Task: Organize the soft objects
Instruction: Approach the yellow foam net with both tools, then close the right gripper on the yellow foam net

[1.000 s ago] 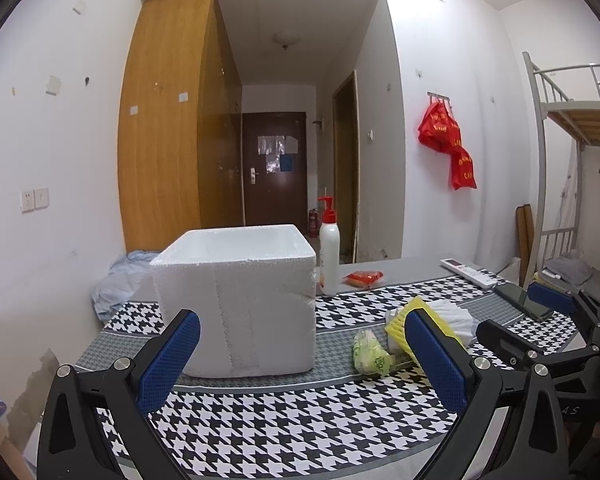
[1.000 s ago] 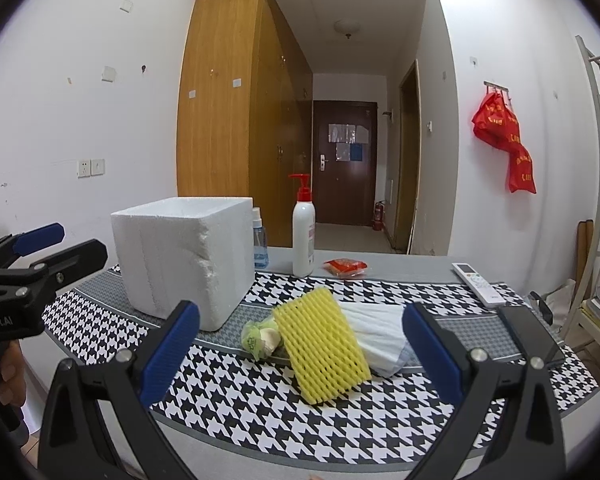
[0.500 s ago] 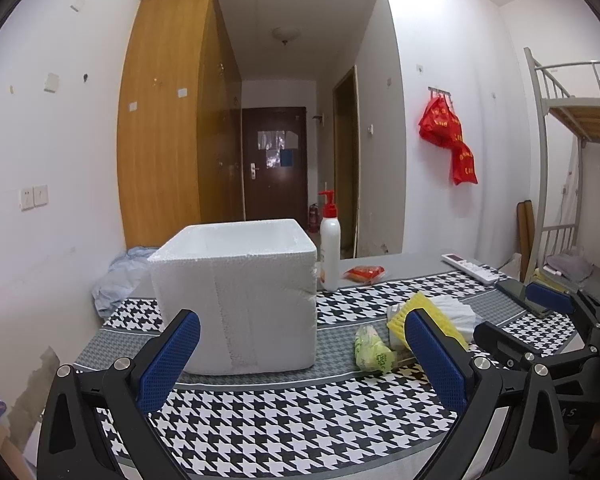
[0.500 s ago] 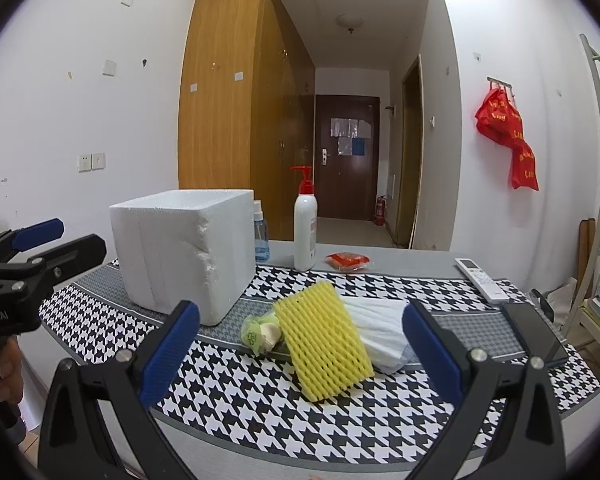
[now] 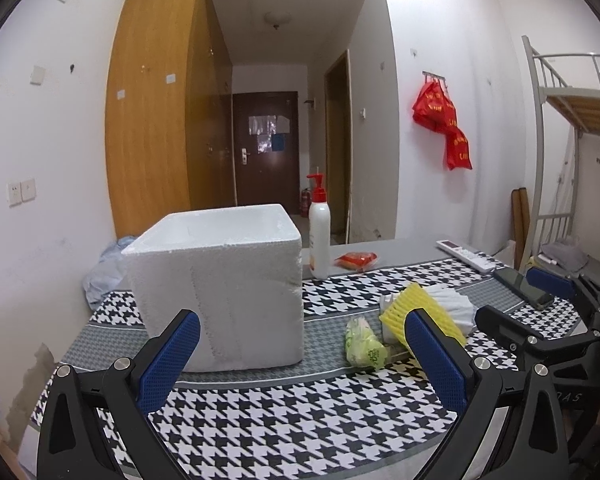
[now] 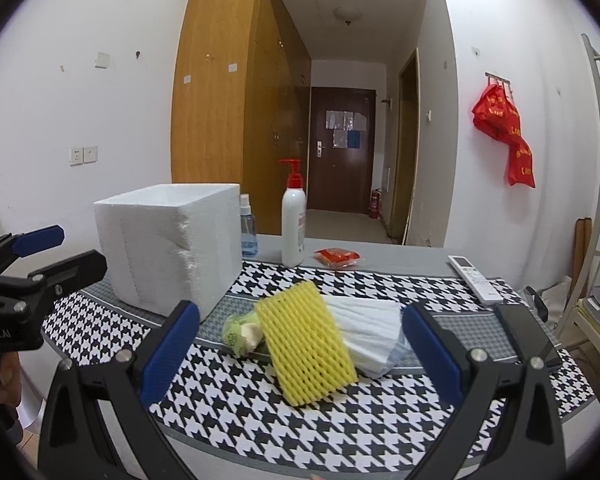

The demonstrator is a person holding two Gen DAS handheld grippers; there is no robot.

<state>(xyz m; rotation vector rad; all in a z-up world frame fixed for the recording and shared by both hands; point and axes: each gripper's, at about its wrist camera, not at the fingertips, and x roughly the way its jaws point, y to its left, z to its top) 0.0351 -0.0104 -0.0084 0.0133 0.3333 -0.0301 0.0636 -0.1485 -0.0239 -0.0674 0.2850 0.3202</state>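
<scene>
A white foam box (image 5: 224, 284) (image 6: 168, 248) stands open-topped on the houndstooth tablecloth. To its right lie a yellow foam net (image 6: 306, 340) (image 5: 412, 308), a white foam wrap (image 6: 368, 328) (image 5: 448, 300) partly under it, and a green-and-white crumpled bag (image 6: 240, 330) (image 5: 362, 346). My left gripper (image 5: 300, 356) is open and empty, in front of the box. My right gripper (image 6: 300, 348) is open and empty, just before the yellow net. The left gripper also shows in the right wrist view (image 6: 40, 256), and the right gripper in the left wrist view (image 5: 540, 300).
A white pump bottle (image 6: 293, 224) (image 5: 319, 236), a blue spray bottle (image 6: 248, 228), a red packet (image 6: 337, 257) (image 5: 357, 260), a remote control (image 6: 474, 278) and a black phone (image 6: 528, 332) lie toward the back and right. A bunk bed frame (image 5: 548, 152) stands at the right.
Both grippers have risen slightly and stay open; the table objects sit a little lower in both views. Nothing on the table has moved.
</scene>
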